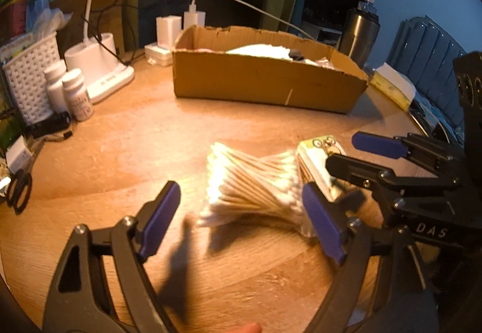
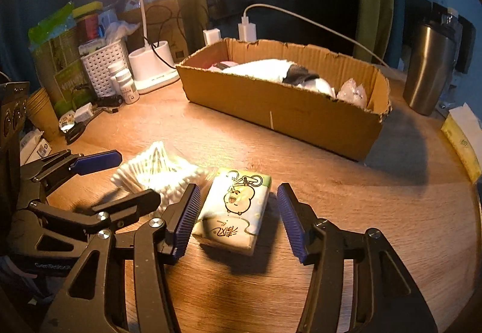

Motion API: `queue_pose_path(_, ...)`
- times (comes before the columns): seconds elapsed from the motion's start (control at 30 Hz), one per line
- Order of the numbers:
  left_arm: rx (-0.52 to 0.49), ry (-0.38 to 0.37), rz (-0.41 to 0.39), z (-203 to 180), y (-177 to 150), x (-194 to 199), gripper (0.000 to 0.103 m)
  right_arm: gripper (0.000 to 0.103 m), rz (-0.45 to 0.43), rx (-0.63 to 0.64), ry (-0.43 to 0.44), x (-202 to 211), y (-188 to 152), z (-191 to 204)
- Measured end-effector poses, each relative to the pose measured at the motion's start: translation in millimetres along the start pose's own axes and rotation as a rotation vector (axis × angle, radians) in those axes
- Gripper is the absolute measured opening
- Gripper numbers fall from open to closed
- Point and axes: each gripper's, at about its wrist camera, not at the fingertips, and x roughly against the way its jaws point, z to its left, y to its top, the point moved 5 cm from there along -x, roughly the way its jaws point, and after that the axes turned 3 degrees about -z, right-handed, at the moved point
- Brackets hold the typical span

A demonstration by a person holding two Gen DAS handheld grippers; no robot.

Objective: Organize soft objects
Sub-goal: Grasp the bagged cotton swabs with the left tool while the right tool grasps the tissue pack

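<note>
The left hand-held gripper (image 1: 241,218) is spread wide, its blue pads well apart, held low and angled forward. The right hand-held gripper (image 2: 238,218) is likewise spread wide and low. The two sit just beside each other.

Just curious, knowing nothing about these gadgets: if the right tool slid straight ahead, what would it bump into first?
Probably the tissue pack, already lying between the open right tool's fingers; beyond it stands the cardboard box.
</note>
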Motion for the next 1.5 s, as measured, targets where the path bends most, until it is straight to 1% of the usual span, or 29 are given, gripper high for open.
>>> queue_pose_path(0.13,0.014,-0.017,0.027,2.2,-1.7,-4.3,0.087,0.058,0.023,-0.001,0.013,-4.8,-2.5,-0.9)
queue_pose_path(0.27,0.006,-0.014,0.034,1.8,-1.4,-6.3,0.088,0.058,0.045,0.000,0.014,-12.7,-5.6,-0.5)
queue_pose_path(0.4,-0.025,-0.011,0.041,-2.4,2.0,-9.7,0.088,0.058,0.053,-0.015,0.029,-16.5,-6.1,-3.9)
queue_pose_path(0.53,-0.067,-0.004,0.068,-12.1,6.2,-18.4,0.088,0.058,0.061,-0.033,0.029,-16.7,-6.0,-12.6)
queue_pose_path(0.67,-0.096,0.002,0.092,-22.1,8.2,-27.4,0.088,0.058,0.059,-0.059,0.005,-13.6,-8.4,-27.2)
queue_pose_path(0.83,-0.101,0.028,0.125,-23.8,6.6,-39.8,0.088,0.058,0.068,-0.095,-0.045,-10.6,-12.5,-46.6)
queue_pose_path(1.07,-0.112,0.007,0.118,-23.7,5.4,-39.7,0.087,0.058,0.066,-0.073,-0.040,-13.0,-11.2,-45.0)
queue_pose_path(1.17,-0.136,0.002,0.116,-26.2,6.0,-38.6,0.081,0.059,0.060,-0.032,-0.046,-17.6,-4.9,-41.6)
queue_pose_path(1.2,-0.141,0.000,0.115,-26.7,6.0,-38.2,0.081,0.059,0.063,-0.028,-0.046,-20.3,-3.3,-41.9)
queue_pose_path(1.27,-0.146,-0.006,0.115,-26.9,6.2,-37.7,0.080,0.065,0.071,-0.026,-0.040,-24.8,-1.3,-42.4)
queue_pose_path(1.3,-0.147,-0.007,0.115,-26.7,6.3,-37.6,0.077,0.070,0.082,-0.023,-0.030,-28.3,-0.8,-41.8)
queue_pose_path(1.33,-0.149,-0.009,0.117,-26.5,6.4,-37.6,0.075,0.071,0.092,-0.020,-0.022,-31.2,-0.8,-40.9)
queue_pose_path(1.4,-0.154,-0.013,0.115,-25.9,6.7,-36.3,0.075,0.072,0.102,-0.014,-0.015,-34.5,-0.3,-39.7)
queue_pose_path(1.5,-0.149,-0.017,0.109,-24.9,7.2,-32.7,0.075,0.073,0.095,-0.005,-0.017,-34.9,2.6,-38.9)
